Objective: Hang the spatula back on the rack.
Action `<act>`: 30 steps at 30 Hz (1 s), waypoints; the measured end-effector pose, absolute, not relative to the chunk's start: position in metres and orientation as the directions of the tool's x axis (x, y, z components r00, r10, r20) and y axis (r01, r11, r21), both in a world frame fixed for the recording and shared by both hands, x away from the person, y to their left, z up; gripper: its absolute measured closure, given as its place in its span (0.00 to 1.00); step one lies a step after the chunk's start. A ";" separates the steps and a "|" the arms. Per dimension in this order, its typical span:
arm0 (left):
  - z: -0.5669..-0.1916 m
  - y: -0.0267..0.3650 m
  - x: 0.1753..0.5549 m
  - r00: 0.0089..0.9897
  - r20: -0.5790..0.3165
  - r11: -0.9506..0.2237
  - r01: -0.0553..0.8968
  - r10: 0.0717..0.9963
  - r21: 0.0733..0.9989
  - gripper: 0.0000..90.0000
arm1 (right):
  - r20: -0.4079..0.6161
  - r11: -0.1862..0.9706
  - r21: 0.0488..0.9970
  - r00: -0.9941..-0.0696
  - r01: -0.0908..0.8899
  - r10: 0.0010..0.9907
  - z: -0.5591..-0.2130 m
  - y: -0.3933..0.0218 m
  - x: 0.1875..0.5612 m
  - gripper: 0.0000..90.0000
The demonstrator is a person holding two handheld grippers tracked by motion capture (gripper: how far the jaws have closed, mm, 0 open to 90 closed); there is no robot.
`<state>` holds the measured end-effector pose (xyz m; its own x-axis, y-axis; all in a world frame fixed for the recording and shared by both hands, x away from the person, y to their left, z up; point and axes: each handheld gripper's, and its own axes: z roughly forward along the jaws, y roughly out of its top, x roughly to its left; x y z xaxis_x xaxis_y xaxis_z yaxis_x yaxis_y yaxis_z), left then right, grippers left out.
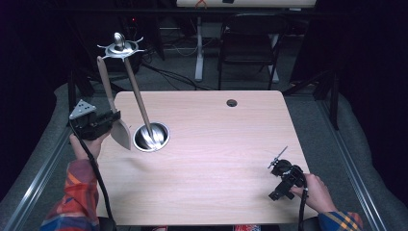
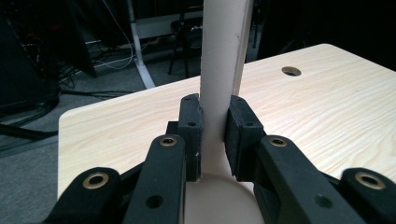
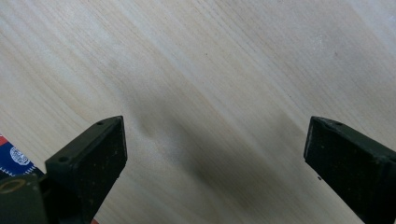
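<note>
High view: I see the left gripper [image 1: 102, 122] at the desk's [image 1: 216, 192] left edge, held in the person's left hand [image 1: 89, 143]. Its jaws are clamped on a pale spatula [image 1: 114, 108], handle rising up and away, blade hanging down just beside a round steel cup [image 1: 151, 137] set on the desk. A long-handled metal utensil [image 1: 139, 98] stands tilted in that cup, its upper end meeting a metal fixture [image 1: 120, 47] beyond the desk. The right gripper [image 1: 284, 175] sits near the desk's right front corner, held in the right hand [image 1: 317, 192]. A round hole [image 1: 232, 103] marks the desk's far side, and a dark chair [image 1: 250, 43] stands behind.

Left gripper view: I confirm both pads [image 2: 191, 135] press against the spatula [image 2: 222, 70] at the neck, where the handle widens into the blade.

Right gripper view: I read the jaws as spread wide, holding nothing, above bare desk [image 3: 210, 70] wood.
</note>
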<state>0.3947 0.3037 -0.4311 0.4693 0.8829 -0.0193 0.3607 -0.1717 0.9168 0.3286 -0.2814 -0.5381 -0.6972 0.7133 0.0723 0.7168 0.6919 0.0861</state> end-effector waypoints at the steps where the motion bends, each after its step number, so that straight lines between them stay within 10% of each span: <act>1: -0.431 0.303 0.395 0.469 -0.018 -0.171 0.359 0.883 0.917 0.87 | 0.068 0.696 0.082 -0.701 0.714 0.710 -0.538 -0.281 0.329 0.06; 14: -0.432 0.300 0.397 0.463 -0.016 -0.170 0.356 0.886 0.919 0.84 | 0.081 0.691 0.088 -0.696 0.718 0.713 -0.539 -0.281 0.328 0.06; 30: -0.429 0.297 0.374 0.448 -0.019 -0.213 0.460 0.894 0.862 0.24 | 0.069 0.692 0.085 -0.697 0.717 0.714 -0.538 -0.283 0.327 0.06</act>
<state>0.3737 0.2968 -0.4286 0.4485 0.8936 -0.0188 0.4602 -0.2129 0.8619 0.3268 -0.2830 -0.5384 -0.6969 0.7138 0.0694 0.7170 0.6919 0.0847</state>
